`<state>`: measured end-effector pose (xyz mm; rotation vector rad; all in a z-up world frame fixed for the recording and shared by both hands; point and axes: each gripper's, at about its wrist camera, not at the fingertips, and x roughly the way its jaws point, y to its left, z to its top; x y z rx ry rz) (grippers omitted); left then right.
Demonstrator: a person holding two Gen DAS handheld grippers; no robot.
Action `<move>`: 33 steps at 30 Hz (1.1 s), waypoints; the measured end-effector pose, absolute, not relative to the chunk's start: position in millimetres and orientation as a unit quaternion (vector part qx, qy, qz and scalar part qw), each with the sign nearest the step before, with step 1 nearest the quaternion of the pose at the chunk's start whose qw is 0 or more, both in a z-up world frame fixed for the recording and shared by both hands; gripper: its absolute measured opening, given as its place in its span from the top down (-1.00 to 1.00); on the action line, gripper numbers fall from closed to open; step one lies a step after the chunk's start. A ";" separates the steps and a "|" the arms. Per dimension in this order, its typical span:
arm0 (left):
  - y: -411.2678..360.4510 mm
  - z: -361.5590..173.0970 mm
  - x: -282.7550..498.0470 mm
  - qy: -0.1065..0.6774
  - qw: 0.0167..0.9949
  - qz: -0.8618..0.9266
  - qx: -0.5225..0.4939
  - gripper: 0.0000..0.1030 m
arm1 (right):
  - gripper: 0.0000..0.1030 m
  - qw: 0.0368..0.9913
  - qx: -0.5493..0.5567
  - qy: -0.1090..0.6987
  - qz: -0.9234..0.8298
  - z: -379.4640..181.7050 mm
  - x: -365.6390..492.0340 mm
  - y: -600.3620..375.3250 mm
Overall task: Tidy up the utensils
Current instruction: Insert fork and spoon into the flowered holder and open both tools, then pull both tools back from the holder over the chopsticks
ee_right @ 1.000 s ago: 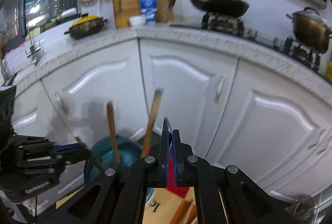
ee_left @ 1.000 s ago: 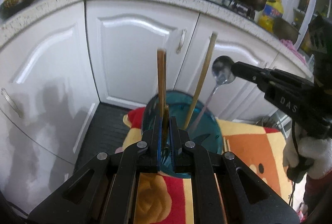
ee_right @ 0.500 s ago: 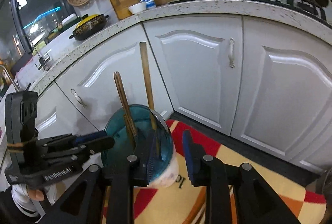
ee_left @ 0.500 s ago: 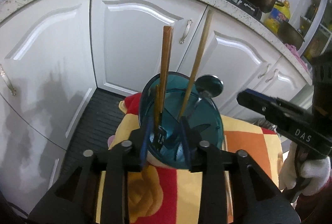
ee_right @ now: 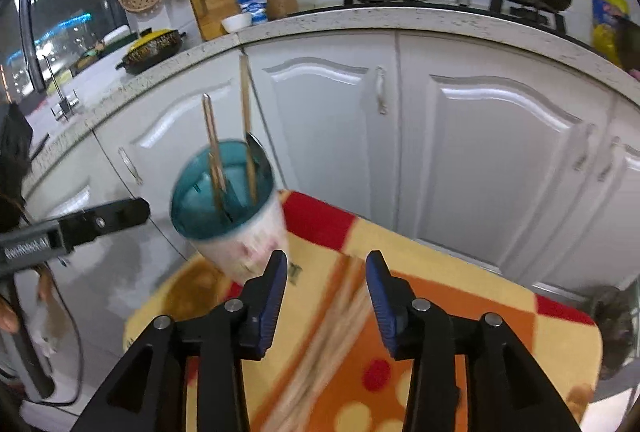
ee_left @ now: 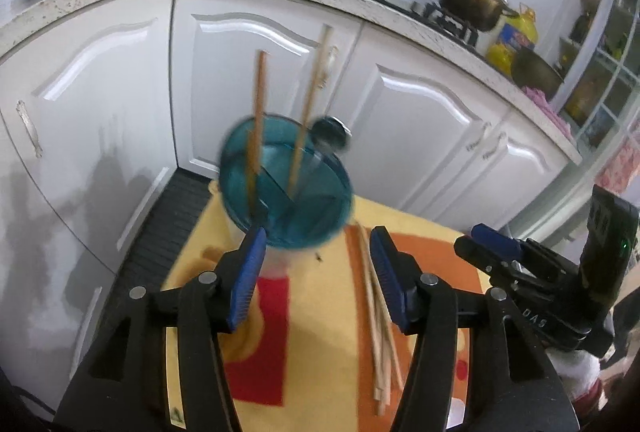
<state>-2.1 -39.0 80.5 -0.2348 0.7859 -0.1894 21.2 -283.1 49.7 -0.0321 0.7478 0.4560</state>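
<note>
Utensils are standing in a teal-rimmed holder just ahead of the left gripper, whose blue-padded jaws have just been opening and are now gaping wide with nothing between them. Two wooden chopsticks are rising upright from the holder's divided compartments, and a metal spoon is leaning at its far rim. A loose bundle of chopsticks is lying on the patterned cloth, running under the left gripper's right-hand jaw. The right gripper is hovering over that same bundle, its jaws also having just been parting, moderately spread and gripping nothing; the holder is sitting ahead of and to the left of its jaws. White kitchen cabinets are filling the background beyond both tools.
</note>
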 end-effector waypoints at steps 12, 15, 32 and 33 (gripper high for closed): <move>-122.5 72.8 2.5 0.421 0.893 -0.114 -0.111 -0.15 | 0.18 0.895 -0.019 0.396 0.203 15.1 -2.5 -350.1; -141.9 73.4 6.9 0.424 0.892 -0.120 -0.101 -0.15 | 0.18 0.890 -0.024 0.407 0.203 9.3 -2.5 -355.2; -128.3 70.0 -39.7 0.408 0.900 -0.150 -0.029 -0.15 | 0.14 0.893 -0.023 0.423 0.150 11.2 -26.5 -346.8; -127.4 69.4 -43.1 0.405 0.901 -0.155 -0.024 -0.15 | 0.14 0.893 -0.019 0.424 0.147 11.9 -28.3 -345.8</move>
